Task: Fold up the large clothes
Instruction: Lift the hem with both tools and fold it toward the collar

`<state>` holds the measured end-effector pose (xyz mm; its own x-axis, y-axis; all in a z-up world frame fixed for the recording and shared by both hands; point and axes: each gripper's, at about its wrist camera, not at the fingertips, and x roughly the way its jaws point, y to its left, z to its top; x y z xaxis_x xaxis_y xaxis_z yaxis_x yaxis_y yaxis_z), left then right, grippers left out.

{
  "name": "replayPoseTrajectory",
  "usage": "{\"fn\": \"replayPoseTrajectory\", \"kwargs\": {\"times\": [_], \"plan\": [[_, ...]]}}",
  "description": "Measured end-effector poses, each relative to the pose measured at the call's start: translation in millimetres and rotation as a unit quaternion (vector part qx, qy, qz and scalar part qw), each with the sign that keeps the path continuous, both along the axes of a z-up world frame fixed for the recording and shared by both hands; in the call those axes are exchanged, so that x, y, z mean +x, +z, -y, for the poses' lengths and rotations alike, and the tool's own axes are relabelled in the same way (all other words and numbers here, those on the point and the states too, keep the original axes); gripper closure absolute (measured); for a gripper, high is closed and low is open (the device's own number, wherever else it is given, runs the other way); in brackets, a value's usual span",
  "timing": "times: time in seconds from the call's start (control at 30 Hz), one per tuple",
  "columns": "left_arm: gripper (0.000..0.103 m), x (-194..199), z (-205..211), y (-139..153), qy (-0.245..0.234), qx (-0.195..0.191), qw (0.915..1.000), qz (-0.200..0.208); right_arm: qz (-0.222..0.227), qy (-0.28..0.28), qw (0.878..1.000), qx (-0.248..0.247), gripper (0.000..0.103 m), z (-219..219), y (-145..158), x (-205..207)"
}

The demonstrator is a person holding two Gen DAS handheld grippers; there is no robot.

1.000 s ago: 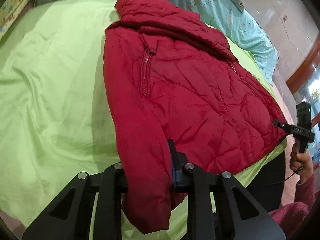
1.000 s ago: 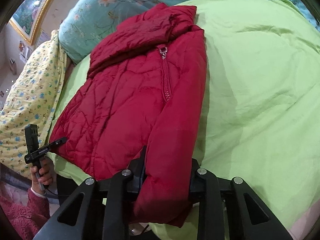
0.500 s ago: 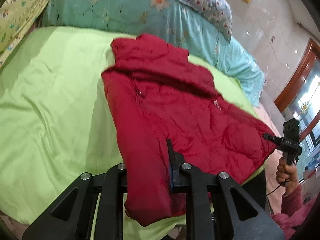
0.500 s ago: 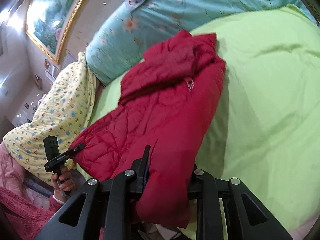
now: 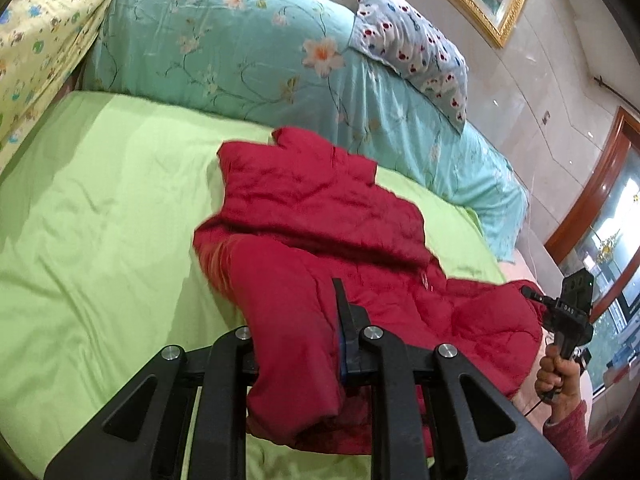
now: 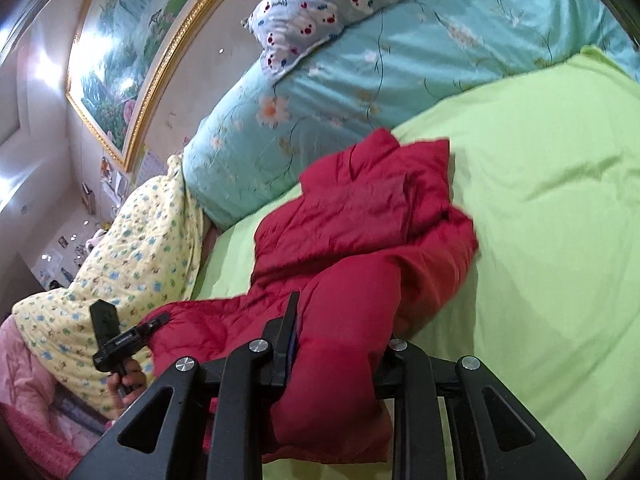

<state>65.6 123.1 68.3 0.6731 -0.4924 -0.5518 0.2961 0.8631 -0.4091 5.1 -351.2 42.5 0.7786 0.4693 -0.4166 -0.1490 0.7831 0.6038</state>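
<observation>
Garment: red padded jacket (image 5: 320,216) on the green sheet (image 5: 100,220), collar end far, toward the floral quilt (image 5: 240,48); near hem raised off the bed.
Left gripper (image 5: 298,344): clamped on the near left corner of the jacket, cloth bunched between the jaws and hanging below them.
Right gripper (image 6: 340,354): clamped on the near right corner of the jacket (image 6: 360,240), a thick fold of cloth filling the jaws.
Opposite view: right gripper (image 5: 568,312) visible at the right edge of the left camera, in a hand (image 5: 558,376) with a red sleeve.
Step in hand: judged as the lengthwise fold, hem lifted at both corners, far half flat on the sheet.
Progress: judged early; hem not yet laid over the collar end.
Next move: carry both corners toward the far end at equal height, lay hem near collar, then release.
Caution: uneven carry likely to skew the fold; padded cloth likely to spring back.
</observation>
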Motion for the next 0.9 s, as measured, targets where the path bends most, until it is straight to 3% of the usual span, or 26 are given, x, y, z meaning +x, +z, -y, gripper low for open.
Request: {"fn": "replayPoseTrajectory", "kwargs": {"times": [0.23,0.6,0.9], "plan": [[0.086,40.5,12.4,23.9,0.024,0.003,0.9996,0.016,0.019,-0.022,0.999,-0.022,0.080,4.6,22.3,39.0],[0.086,76.1,12.6,25.1,0.044,-0.005,0.9989,0.014,0.024,-0.033,0.999,-0.029,0.078,9.3,27.6,80.9],[0.086,105.8,19.4,26.4,0.055,0.009,0.9984,0.012,0.019,-0.045,0.998,-0.032,0.078,12.6,31.8,111.9]]}}
